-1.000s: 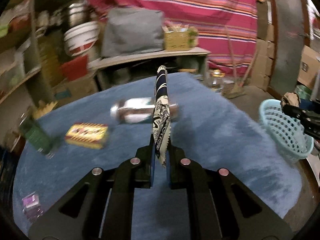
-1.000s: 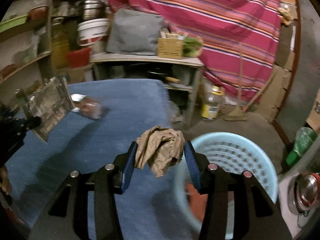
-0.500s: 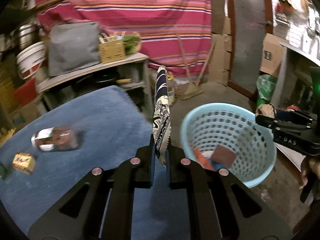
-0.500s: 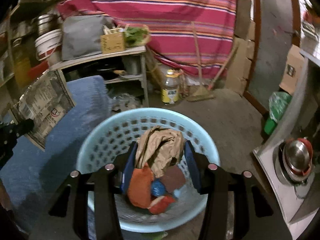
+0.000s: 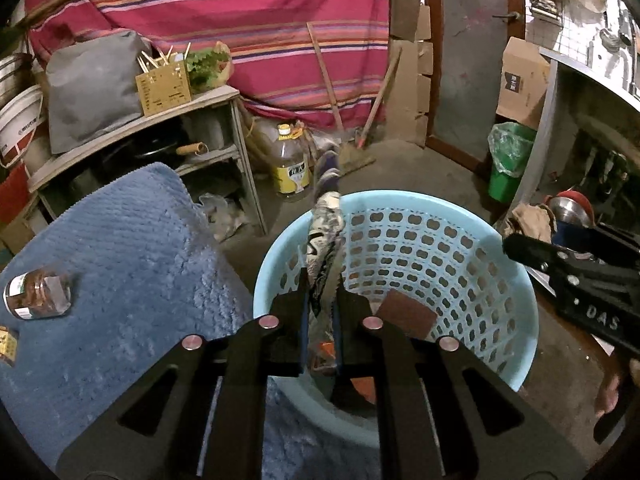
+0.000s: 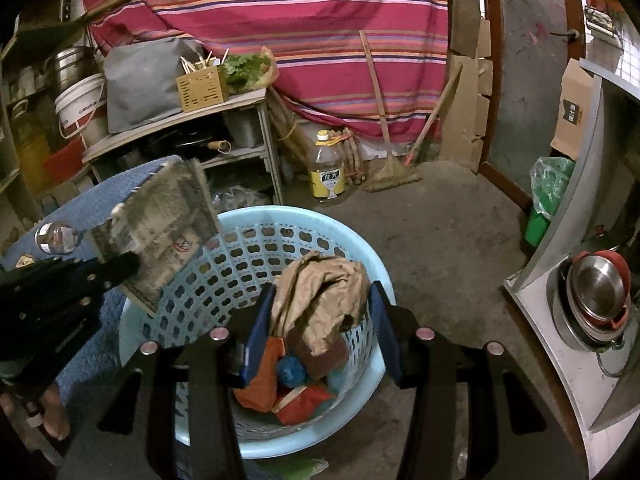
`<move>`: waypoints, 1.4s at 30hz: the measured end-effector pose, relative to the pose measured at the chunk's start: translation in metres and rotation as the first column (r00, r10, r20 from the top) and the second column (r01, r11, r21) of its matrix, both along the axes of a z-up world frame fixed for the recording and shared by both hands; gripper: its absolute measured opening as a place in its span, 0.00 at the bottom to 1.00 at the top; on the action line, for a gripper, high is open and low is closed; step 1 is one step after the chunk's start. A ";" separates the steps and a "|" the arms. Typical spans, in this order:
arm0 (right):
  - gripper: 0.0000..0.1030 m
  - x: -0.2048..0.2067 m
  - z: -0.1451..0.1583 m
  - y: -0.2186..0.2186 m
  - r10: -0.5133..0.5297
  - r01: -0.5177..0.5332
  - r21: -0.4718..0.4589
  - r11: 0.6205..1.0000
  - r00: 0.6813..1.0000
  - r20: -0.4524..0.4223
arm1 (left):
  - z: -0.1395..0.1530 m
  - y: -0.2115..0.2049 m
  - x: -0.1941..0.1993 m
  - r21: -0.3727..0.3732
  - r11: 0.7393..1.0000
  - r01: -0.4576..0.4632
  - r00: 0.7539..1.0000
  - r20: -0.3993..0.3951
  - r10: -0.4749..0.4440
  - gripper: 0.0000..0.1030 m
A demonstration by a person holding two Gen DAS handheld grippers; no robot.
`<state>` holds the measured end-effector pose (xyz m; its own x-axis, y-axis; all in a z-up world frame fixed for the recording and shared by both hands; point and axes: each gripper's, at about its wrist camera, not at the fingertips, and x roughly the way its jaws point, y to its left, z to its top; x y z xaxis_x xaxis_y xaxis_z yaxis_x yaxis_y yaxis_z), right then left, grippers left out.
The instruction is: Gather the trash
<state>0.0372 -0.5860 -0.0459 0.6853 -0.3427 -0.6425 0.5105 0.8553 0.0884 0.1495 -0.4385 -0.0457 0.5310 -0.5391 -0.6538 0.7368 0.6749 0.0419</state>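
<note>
My left gripper (image 5: 320, 312) is shut on a flat printed wrapper (image 5: 325, 240), seen edge-on, and holds it over the near rim of the light blue basket (image 5: 472, 240). From the right wrist view the wrapper (image 6: 160, 232) shows its grey printed face, above the basket's (image 6: 360, 240) left side. My right gripper (image 6: 320, 320) is shut on a crumpled brown paper wad (image 6: 320, 296) over the basket. In the left wrist view the wad (image 5: 528, 220) sits at the basket's right rim. Orange, red and blue trash (image 6: 288, 384) lies inside.
A blue textured table cover (image 5: 120, 264) lies left of the basket, with a jar (image 5: 38, 296) on its side and a small yellow box (image 5: 6, 346). A shelf unit (image 5: 160, 128), oil bottle (image 5: 292, 164), broom (image 6: 390, 168), green bin (image 5: 510, 160) and metal counter with pots (image 6: 596, 296) surround.
Both grippers swung right from the table to the basket. The wrapper went from beside the basket to over its near rim. The paper wad stays over the basket, shifted toward its right side.
</note>
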 end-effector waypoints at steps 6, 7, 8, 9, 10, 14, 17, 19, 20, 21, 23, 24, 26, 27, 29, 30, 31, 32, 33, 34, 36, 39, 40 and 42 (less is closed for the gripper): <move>0.46 0.004 -0.005 0.000 0.009 -0.009 0.019 1.000 1.000 -0.008 | 0.005 0.015 0.005 -0.017 0.998 -0.057 0.998 0.015 0.057 0.57; 0.46 0.005 -0.006 0.001 0.012 -0.011 0.022 1.000 1.000 -0.008 | 0.006 0.019 0.006 -0.021 0.997 -0.074 0.997 0.019 0.074 0.60; 0.46 0.006 -0.006 0.002 0.016 -0.016 0.027 1.000 1.000 -0.007 | 0.008 0.026 0.008 -0.028 0.995 -0.097 0.995 0.022 0.098 0.67; 0.46 0.008 -0.006 0.003 0.021 -0.021 0.031 0.999 1.000 -0.004 | 0.011 0.035 0.009 -0.039 0.992 -0.123 0.992 0.028 0.124 0.71; 0.46 0.010 -0.007 0.005 0.025 -0.025 0.031 0.999 1.000 -0.003 | 0.013 0.041 0.010 -0.045 0.989 -0.141 0.989 0.036 0.142 0.73; 0.47 0.021 -0.010 0.015 0.054 -0.054 0.035 0.998 0.999 0.004 | 0.022 0.076 0.010 -0.078 0.972 -0.221 0.970 0.082 0.227 0.81; 0.49 0.031 -0.010 0.024 0.065 -0.065 0.024 0.998 0.998 0.007 | 0.027 0.098 0.011 -0.095 0.958 -0.272 0.955 0.101 0.281 0.88; 0.53 0.037 -0.011 0.027 0.061 -0.062 0.030 0.998 0.998 0.025 | 0.032 0.115 0.008 -0.112 0.949 -0.295 0.945 0.110 0.307 0.91; 0.62 0.038 -0.011 0.027 0.058 -0.059 0.039 0.997 0.998 0.034 | 0.034 0.122 0.006 -0.117 0.945 -0.306 0.940 0.119 0.319 0.94; 0.72 0.040 -0.011 0.027 0.053 -0.054 0.045 0.998 0.998 0.038 | 0.037 0.129 0.004 -0.121 0.940 -0.319 0.934 0.132 0.333 0.95; 0.79 0.043 -0.010 0.029 0.035 -0.037 0.037 0.999 0.999 0.041 | 0.044 0.145 -0.002 -0.135 0.934 -0.332 0.924 0.155 0.350 0.95; 0.80 0.043 -0.009 0.030 0.032 -0.034 0.035 0.999 0.998 0.052 | 0.047 0.154 -0.005 -0.144 0.930 -0.337 0.920 0.158 0.358 0.95; 0.90 0.044 -0.006 0.033 0.018 -0.020 0.036 0.999 0.998 0.056 | 0.054 0.170 -0.010 -0.159 0.923 -0.350 0.913 0.164 0.374 0.95; 0.93 0.043 -0.003 0.037 0.013 -0.015 0.026 1.000 0.998 0.067 | 0.058 0.179 -0.014 -0.166 0.920 -0.356 0.910 0.164 0.381 0.95; 0.96 0.039 0.005 0.045 0.015 -0.016 0.005 1.000 0.996 0.087 | 0.063 0.195 -0.023 -0.176 0.916 -0.361 0.904 0.175 0.390 0.95; 0.96 0.037 0.010 0.053 0.013 -0.012 -0.015 1.000 0.995 0.098 | 0.065 0.203 -0.029 -0.179 0.913 -0.366 0.899 0.185 0.396 0.95; 0.96 0.033 0.014 0.059 0.015 -0.012 -0.027 1.000 0.994 0.105 | 0.065 0.212 -0.035 -0.179 0.912 -0.369 0.895 0.195 0.401 0.95; 0.96 0.030 0.020 0.070 0.028 -0.023 -0.044 0.999 0.992 0.121 | 0.065 0.220 -0.041 -0.178 0.910 -0.375 0.890 0.205 0.407 0.95; 0.96 0.027 0.024 0.074 0.038 -0.031 -0.054 0.998 0.990 0.134 | 0.065 0.228 -0.044 -0.180 0.908 -0.379 0.888 0.204 0.411 0.95; 0.96 0.021 0.030 0.086 0.053 -0.043 -0.069 0.997 0.987 0.155 | 0.064 0.240 -0.050 -0.186 0.904 -0.385 0.887 0.197 0.418 0.95; 0.96 0.014 0.036 0.108 0.091 -0.079 -0.085 0.993 0.985 0.148 | 0.061 0.259 -0.061 -0.185 0.894 -0.408 0.877 0.194 0.440 0.95; 0.96 0.003 0.049 0.146 0.145 -0.129 -0.124 0.984 0.980 0.135 | 0.057 0.286 -0.077 -0.166 0.880 -0.446 0.858 0.202 0.473 0.95; 0.96 -0.004 0.055 0.163 0.170 -0.150 -0.132 0.980 0.973 0.155 | 0.057 0.293 -0.082 -0.161 0.875 -0.456 0.850 0.211 0.482 0.95; 0.96 -0.015 0.062 0.191 0.216 -0.193 -0.135 0.972 0.961 0.176 | 0.057 0.309 -0.093 -0.163 0.861 -0.482 0.829 0.231 0.509 0.95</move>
